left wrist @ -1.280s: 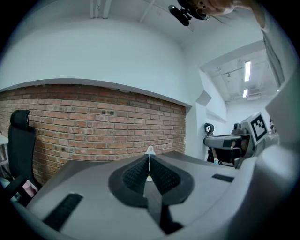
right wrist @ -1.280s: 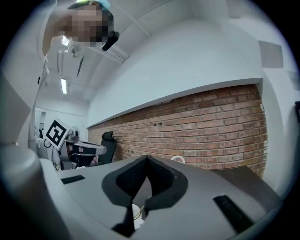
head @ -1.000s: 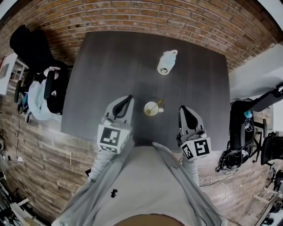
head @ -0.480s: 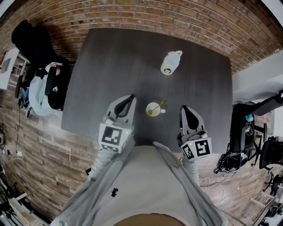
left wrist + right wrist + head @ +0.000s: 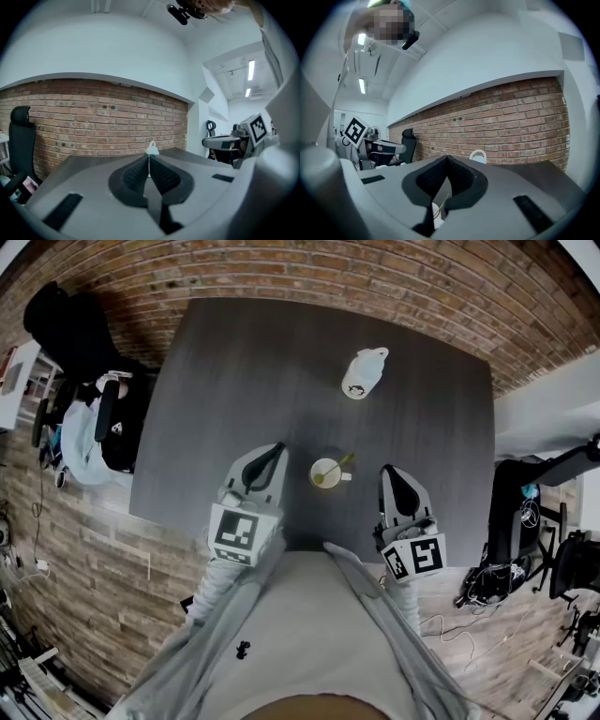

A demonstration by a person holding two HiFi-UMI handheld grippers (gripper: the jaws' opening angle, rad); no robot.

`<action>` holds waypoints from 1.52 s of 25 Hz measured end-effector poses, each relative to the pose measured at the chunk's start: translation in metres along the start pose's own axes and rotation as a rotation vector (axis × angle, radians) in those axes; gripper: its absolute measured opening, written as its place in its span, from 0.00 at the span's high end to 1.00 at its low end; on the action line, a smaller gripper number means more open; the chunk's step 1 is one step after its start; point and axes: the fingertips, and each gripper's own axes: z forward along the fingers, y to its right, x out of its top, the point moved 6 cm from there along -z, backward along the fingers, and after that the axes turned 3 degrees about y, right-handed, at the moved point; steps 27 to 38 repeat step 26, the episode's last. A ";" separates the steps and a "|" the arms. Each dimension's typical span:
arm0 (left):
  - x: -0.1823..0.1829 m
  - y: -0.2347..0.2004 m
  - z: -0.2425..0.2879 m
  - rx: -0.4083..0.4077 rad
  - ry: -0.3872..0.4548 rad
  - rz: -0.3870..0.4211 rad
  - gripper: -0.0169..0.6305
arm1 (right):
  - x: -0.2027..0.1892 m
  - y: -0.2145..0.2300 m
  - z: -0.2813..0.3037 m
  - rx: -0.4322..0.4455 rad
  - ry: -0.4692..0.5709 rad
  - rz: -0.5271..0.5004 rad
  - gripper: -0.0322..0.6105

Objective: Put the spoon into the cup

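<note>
spoon place: the spoon (image 5: 336,468) stands in the cup (image 5: 323,474), bowl end down inside, handle leaning out over the rim. the cup sits on the dark table (image 5: 244,362) near its front edge, between the two grippers.
task stage: judged from this, the spoon is in and nothing is left to place.
long axis: in the head view the spoon slants, low end in the cup, free end up and to the right.
pointing: the handle tip aims roughly toward the white jug (image 5: 364,372), which stands well apart, farther back on the table.
how it will handle: it looks thin, stiff and light, probably smooth, so it may slip or swivel in a pinch. the material cannot be told.
where to take hold: across the bare handle just above the rim. the bowl end is down in the cup and out of reach.
risk: the cup looks small and light, so pulling the handle sideways may tip it. a lift along the spoon's own slant seems safer.
left gripper: the left gripper (image 5: 275,448) hovers just left of the cup, its jaws pressed together with nothing between them.
right gripper: the right gripper (image 5: 387,471) hovers just right of the cup, apart from it, jaws fully closed and empty.
</note>
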 end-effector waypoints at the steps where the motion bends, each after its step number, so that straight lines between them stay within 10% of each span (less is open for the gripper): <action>1: -0.001 0.000 0.000 -0.002 -0.003 0.000 0.94 | -0.001 0.000 0.000 0.001 -0.004 -0.003 0.92; 38: -0.011 0.002 0.019 -0.037 -0.044 -0.011 0.94 | -0.013 0.004 0.007 0.002 -0.053 0.023 0.92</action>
